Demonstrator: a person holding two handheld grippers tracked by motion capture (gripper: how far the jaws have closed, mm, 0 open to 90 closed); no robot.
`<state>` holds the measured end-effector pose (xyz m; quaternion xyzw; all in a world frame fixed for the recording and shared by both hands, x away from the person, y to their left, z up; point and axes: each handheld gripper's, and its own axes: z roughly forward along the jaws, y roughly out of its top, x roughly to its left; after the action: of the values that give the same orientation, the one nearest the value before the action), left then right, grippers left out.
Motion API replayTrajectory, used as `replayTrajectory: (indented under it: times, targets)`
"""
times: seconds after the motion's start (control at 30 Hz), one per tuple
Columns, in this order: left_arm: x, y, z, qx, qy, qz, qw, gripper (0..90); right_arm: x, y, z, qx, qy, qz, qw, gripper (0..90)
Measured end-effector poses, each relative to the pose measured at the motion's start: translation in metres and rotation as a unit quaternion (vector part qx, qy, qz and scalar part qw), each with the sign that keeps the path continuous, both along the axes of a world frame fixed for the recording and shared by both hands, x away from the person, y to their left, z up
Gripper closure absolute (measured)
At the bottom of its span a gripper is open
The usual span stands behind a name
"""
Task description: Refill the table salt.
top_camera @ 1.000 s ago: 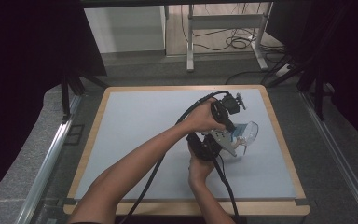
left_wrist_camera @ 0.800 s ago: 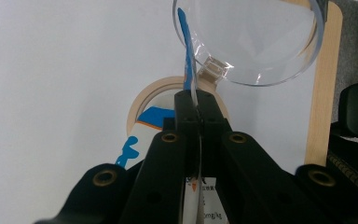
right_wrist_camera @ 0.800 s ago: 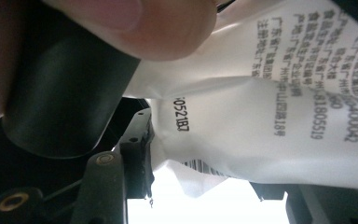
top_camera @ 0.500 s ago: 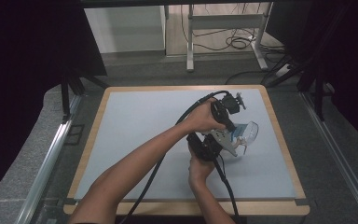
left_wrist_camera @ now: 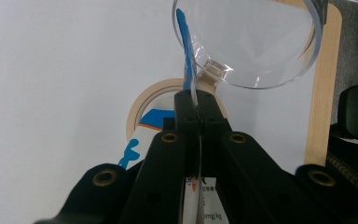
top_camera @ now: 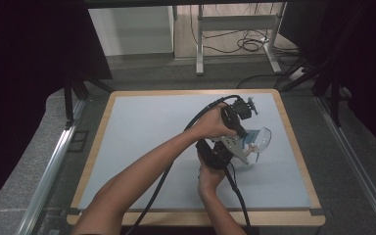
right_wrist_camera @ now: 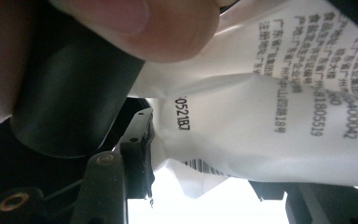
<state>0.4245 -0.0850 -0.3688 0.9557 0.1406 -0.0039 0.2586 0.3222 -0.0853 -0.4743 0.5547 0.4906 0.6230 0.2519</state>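
Observation:
A white packet with blue print (top_camera: 248,143) hangs tilted over a clear plastic cup (top_camera: 263,135) on the right half of the table. My left gripper (top_camera: 242,131) comes down from above and is shut on the packet's thin edge (left_wrist_camera: 192,88), right at the cup's rim (left_wrist_camera: 251,42). My right gripper (top_camera: 239,150) sits just below and left of it. In the right gripper view, the packet's printed back (right_wrist_camera: 261,116) lies across the open jaws, crumpled against one fingertip (right_wrist_camera: 140,135). A thumb (right_wrist_camera: 168,28) presses on the packet from above.
A roll of tan tape (left_wrist_camera: 142,105) lies flat on the pale mat under the packet. The mat's wooden border (left_wrist_camera: 321,116) runs close beyond the cup. Cables trail from both grippers toward the near table edge (top_camera: 196,215).

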Motion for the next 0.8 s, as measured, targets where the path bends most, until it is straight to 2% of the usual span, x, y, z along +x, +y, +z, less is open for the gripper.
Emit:
replayTrajectory:
  times: [0.8]
  targets:
    - [-0.0042, 0.0004, -0.0001, -0.004, 0.0, -0.004, 1.0, 90.0, -0.0044, 0.0004, -0.0002, -0.002, 0.0, -0.004, 1.0, 50.1]
